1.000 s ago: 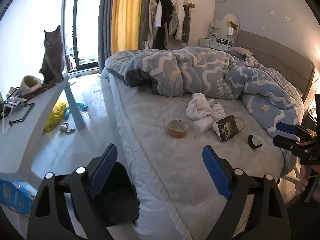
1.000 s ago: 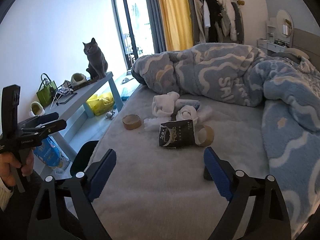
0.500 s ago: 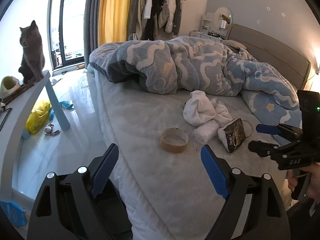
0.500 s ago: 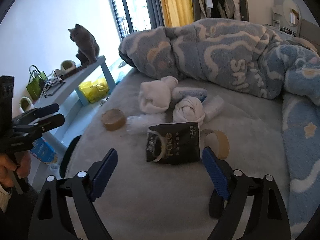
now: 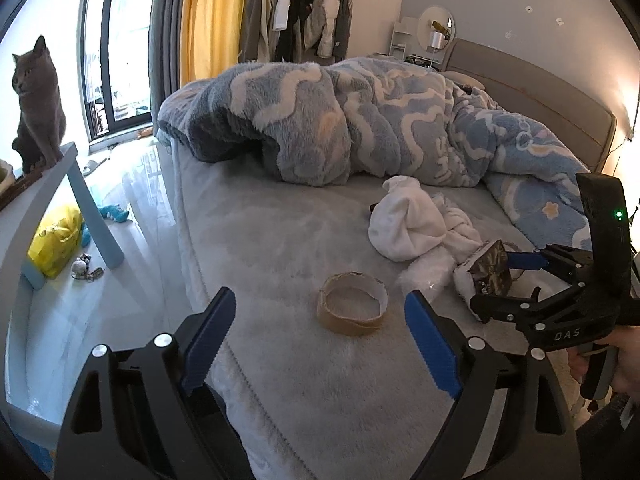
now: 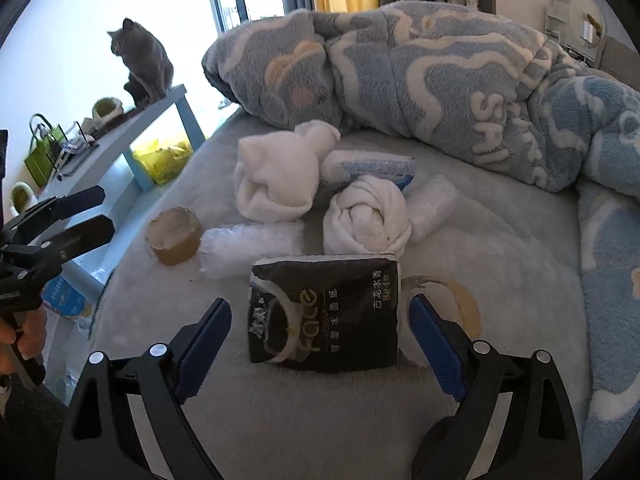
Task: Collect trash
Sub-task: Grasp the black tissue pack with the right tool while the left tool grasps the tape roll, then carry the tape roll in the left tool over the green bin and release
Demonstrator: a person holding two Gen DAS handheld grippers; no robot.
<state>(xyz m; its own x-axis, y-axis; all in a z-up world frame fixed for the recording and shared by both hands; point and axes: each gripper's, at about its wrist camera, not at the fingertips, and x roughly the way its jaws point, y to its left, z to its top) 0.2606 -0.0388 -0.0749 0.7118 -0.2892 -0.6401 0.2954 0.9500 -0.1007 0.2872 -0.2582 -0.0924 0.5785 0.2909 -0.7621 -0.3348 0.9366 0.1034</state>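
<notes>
A black tissue pack (image 6: 326,316) lies on the grey bed (image 6: 280,420), between the open fingers of my right gripper (image 6: 320,338). A thin tape ring (image 6: 460,300) lies beside it on the right. A brown cardboard tape roll (image 5: 353,309) lies in front of my open left gripper (image 5: 320,344); it also shows in the right wrist view (image 6: 175,235). Clear plastic wrap (image 6: 252,244), rolled white socks (image 6: 366,216) and a white cloth bundle (image 6: 280,176) lie behind the pack. The right gripper shows in the left wrist view (image 5: 516,280), touching the pack (image 5: 490,272).
A rumpled blue blanket (image 5: 360,124) covers the bed's far half. A grey cat (image 5: 38,100) sits on a light-blue table (image 5: 32,208) to the left. A yellow bag (image 5: 58,236) and small toys lie on the floor. Clothes (image 5: 304,12) hang at the back.
Both grippers have moved forward over the bed. The right gripper now straddles the black tissue pack. The left gripper has come close to the tape roll. The cat turned its head.
</notes>
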